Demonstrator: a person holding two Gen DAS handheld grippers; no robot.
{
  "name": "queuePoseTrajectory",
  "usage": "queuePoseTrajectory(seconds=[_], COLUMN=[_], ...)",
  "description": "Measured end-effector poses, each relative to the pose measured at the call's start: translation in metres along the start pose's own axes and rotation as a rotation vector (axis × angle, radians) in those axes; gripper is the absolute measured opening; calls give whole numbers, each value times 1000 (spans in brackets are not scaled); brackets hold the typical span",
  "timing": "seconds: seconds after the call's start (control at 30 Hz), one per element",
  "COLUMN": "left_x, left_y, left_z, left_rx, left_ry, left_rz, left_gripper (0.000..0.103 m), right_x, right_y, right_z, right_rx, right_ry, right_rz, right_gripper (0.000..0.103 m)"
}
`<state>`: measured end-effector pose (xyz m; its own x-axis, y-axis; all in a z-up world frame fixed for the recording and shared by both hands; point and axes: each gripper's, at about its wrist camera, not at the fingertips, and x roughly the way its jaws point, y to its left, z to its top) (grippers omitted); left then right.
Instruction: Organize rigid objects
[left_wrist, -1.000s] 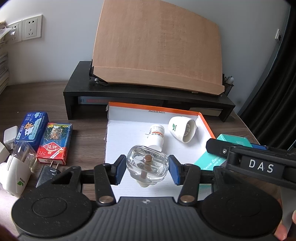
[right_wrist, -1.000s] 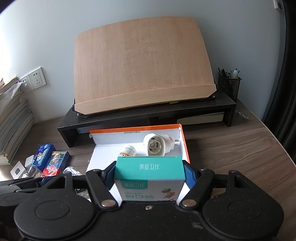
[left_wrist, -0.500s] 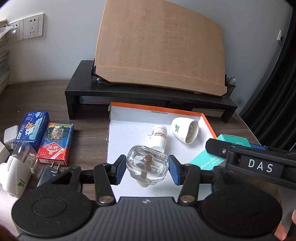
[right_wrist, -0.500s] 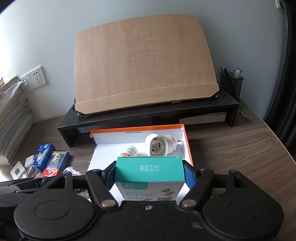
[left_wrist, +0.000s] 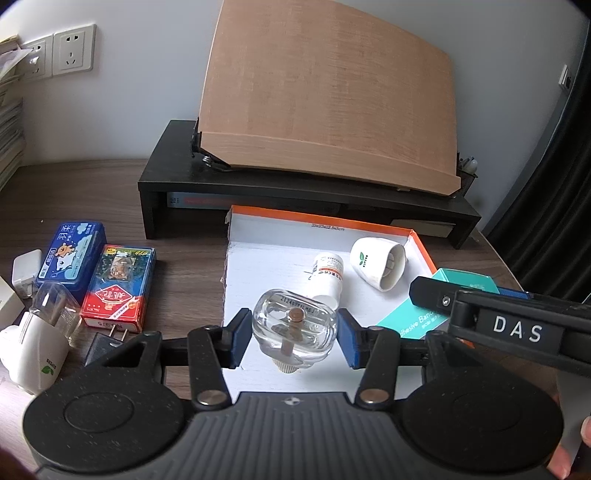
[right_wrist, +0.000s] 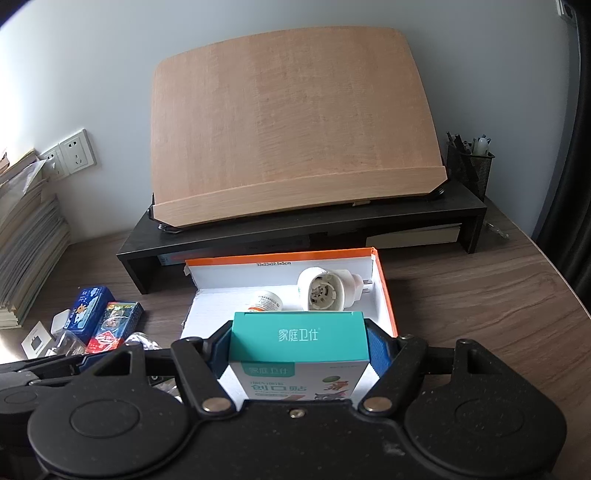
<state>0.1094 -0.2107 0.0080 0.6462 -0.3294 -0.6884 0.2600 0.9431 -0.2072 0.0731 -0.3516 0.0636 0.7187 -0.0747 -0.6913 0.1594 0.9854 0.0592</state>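
A white tray with orange rim (left_wrist: 258, 273) lies on the desk and also shows in the right wrist view (right_wrist: 386, 295). In it lie a small pill bottle (left_wrist: 327, 275) and a white plug-in device (left_wrist: 376, 264). My left gripper (left_wrist: 293, 338) holds a clear glass bottle (left_wrist: 293, 328) above the tray's near part; gaps show beside both pads. My right gripper (right_wrist: 299, 343) is shut on a teal and white bandage box (right_wrist: 299, 343), held over the tray's near right edge. That box also shows in the left wrist view (left_wrist: 443, 299).
Left of the tray lie a blue tin (left_wrist: 70, 251), a red card box (left_wrist: 118, 288), a white plug-in device with a clear bottle (left_wrist: 35, 339), a black plug (left_wrist: 105, 341) and white adapters. A black monitor stand (left_wrist: 306, 188) with a tilted wooden board stands behind. A pen cup (right_wrist: 469, 162) is far right.
Both grippers have moved slightly forward over the tray with their objects. The left pads now stand a little wider around the glass bottle.
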Motion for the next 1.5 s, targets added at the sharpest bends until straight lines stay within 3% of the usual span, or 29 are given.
queuePoseTrajectory(seconds=[1.07,1.37,1.5], left_x=[12,18,24], left_y=[2,-5,-11], left_z=[2,5,6], left_rx=[-2,19,41], left_ry=[20,28,34], left_rz=[-3,-15,-28], left_gripper=[50,50,50], right_x=[27,15,5], right_y=[-4,-16,-28], right_z=[5,21,21], right_rx=[-14,-48,-14], right_ry=[47,-110,-135], right_rz=[-27,-53,-72], right_gripper=[86,95,96])
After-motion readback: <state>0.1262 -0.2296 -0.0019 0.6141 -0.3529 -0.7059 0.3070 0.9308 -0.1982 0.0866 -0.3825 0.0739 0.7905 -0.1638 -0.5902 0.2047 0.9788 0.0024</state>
